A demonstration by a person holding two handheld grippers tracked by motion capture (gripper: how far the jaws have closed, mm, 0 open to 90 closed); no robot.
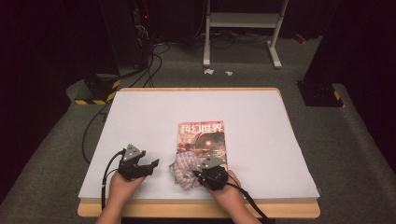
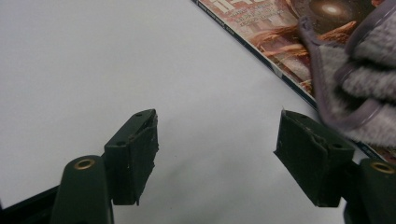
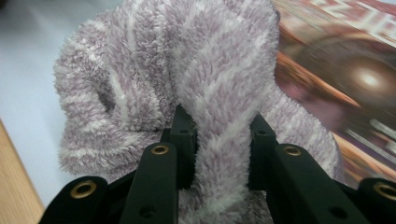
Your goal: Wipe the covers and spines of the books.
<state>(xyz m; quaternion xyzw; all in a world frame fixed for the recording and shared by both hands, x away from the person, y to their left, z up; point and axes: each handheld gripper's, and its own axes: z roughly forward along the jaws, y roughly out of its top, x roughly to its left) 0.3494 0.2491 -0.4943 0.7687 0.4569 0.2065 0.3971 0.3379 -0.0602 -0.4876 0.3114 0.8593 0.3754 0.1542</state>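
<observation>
Your right gripper (image 1: 201, 176) is pinching a fold of the fuzzy lilac-and-white striped cloth (image 1: 184, 169); in the right gripper view both jaws press into the pile of the cloth (image 3: 205, 88) from either side, with the rest bunched up above and to the left. The cloth sits near the front edge of the tabletop (image 1: 261, 116), around its middle, lapping over the front left corner of the magazine (image 1: 202, 137). The magazine lies flat, cover up, about centre of the tabletop. Your left gripper (image 1: 148, 167) is spread wide with nothing between the jaws, resting low over bare white tabletop just left of the cloth. In the left gripper view the cloth (image 2: 364, 79) and the magazine edge (image 2: 261, 32) sit just past the right jaw, not touching it.
</observation>
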